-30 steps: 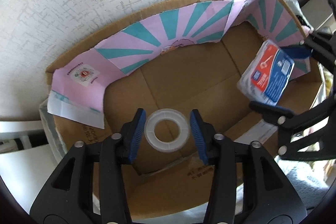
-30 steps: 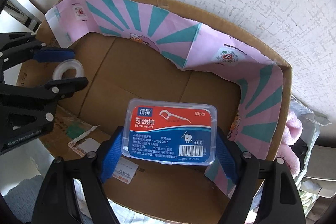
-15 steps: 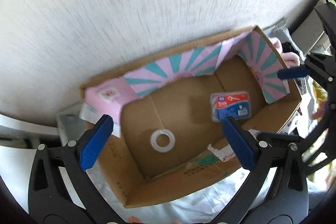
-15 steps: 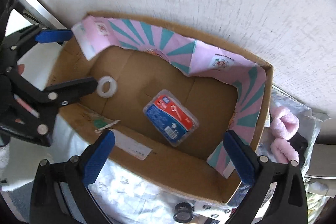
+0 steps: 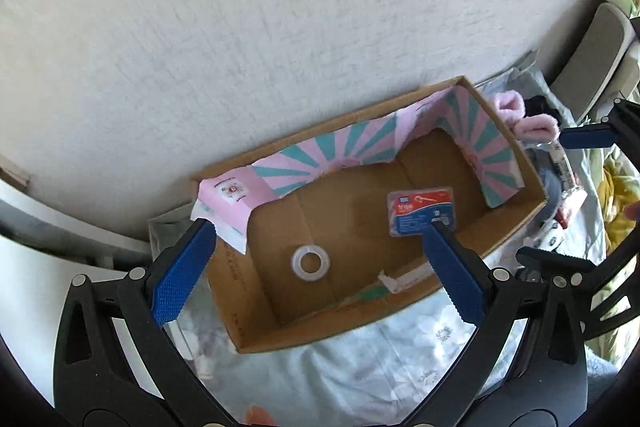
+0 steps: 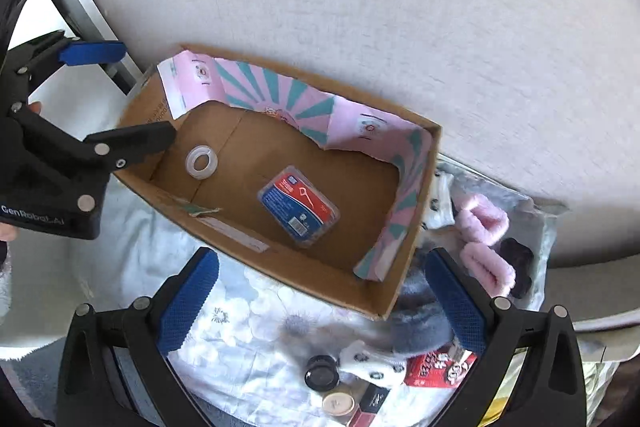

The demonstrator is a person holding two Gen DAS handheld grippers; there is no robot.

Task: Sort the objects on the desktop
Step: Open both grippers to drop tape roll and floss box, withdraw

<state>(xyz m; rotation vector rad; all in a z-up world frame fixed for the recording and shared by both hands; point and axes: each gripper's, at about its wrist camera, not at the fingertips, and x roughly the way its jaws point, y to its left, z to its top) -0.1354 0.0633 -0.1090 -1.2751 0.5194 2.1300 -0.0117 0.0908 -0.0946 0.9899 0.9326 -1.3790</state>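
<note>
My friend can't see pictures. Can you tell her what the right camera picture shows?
An open cardboard box sits by a white wall, holding a floss box and a tape ring. The right gripper hangs open and empty over the flowery cloth; the left gripper, also open, is at the left edge. Pink slippers lie right of the box.

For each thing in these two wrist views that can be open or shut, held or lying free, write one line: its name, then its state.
cardboard box: open at the top, paper lining along its walls.
tape roll: flat on the box floor, free.
dental floss box: lid shut, flat on the box floor, free.
left gripper: open, empty, above the box.
right gripper: open, empty, above the box.
</note>
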